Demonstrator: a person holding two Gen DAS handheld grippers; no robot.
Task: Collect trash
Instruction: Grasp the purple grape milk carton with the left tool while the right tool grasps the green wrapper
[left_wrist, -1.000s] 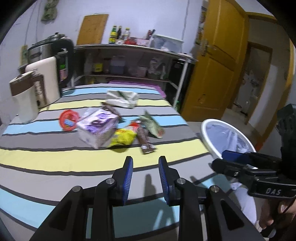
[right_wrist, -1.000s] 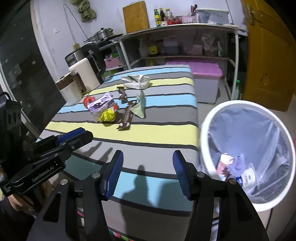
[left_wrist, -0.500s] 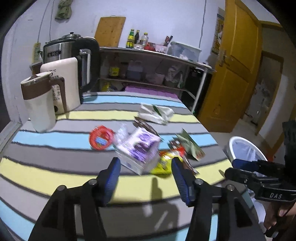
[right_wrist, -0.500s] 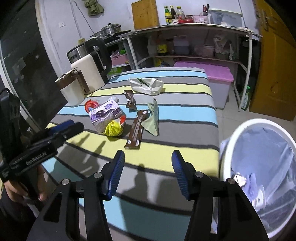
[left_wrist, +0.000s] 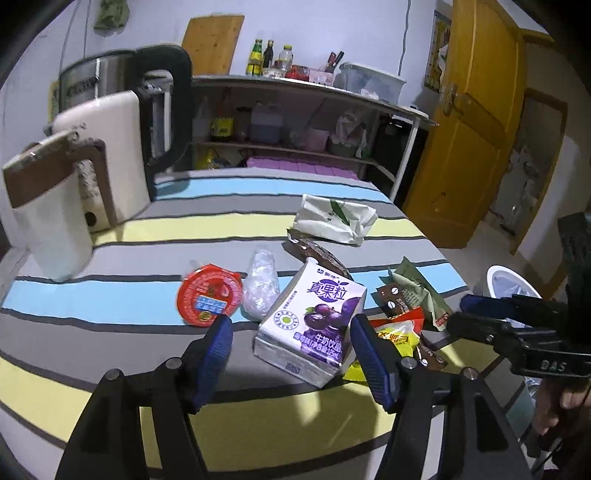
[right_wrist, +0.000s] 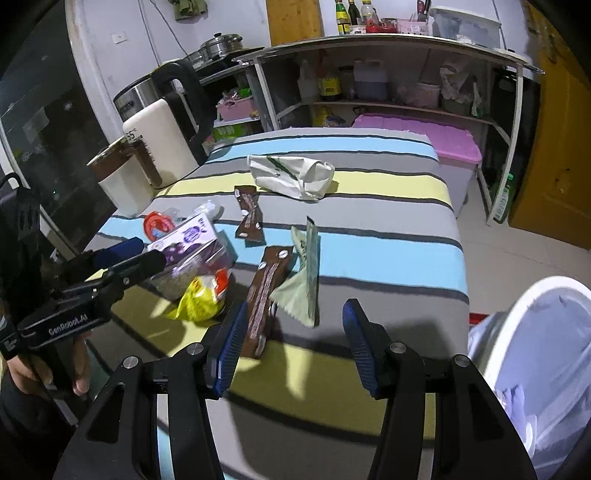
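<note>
Trash lies on the striped table (left_wrist: 110, 229). A purple milk carton (left_wrist: 314, 317) lies on its side between the open jaws of my left gripper (left_wrist: 290, 339); I cannot tell if they touch it. Beside it are a red round lid (left_wrist: 209, 300), a clear plastic scrap (left_wrist: 261, 282), a yellow wrapper (left_wrist: 395, 338), brown wrappers and a green wrapper (left_wrist: 417, 291). My right gripper (right_wrist: 291, 330) is open and empty, just in front of a long brown wrapper (right_wrist: 267, 290) and the green wrapper (right_wrist: 304, 280). A white bin (right_wrist: 532, 354) with a plastic liner stands right of the table.
A white crumpled bag (left_wrist: 334, 219) lies farther back on the table. A white jug (left_wrist: 48, 218) and a steel kettle (left_wrist: 122, 122) stand at the back left. A shelf unit (left_wrist: 295, 122) and a yellow door (left_wrist: 469, 140) are behind.
Both grippers have moved forward toward the trash. The left gripper's jaws have opened wide and now flank the milk carton. The right gripper has come closer to the brown and green wrappers.
</note>
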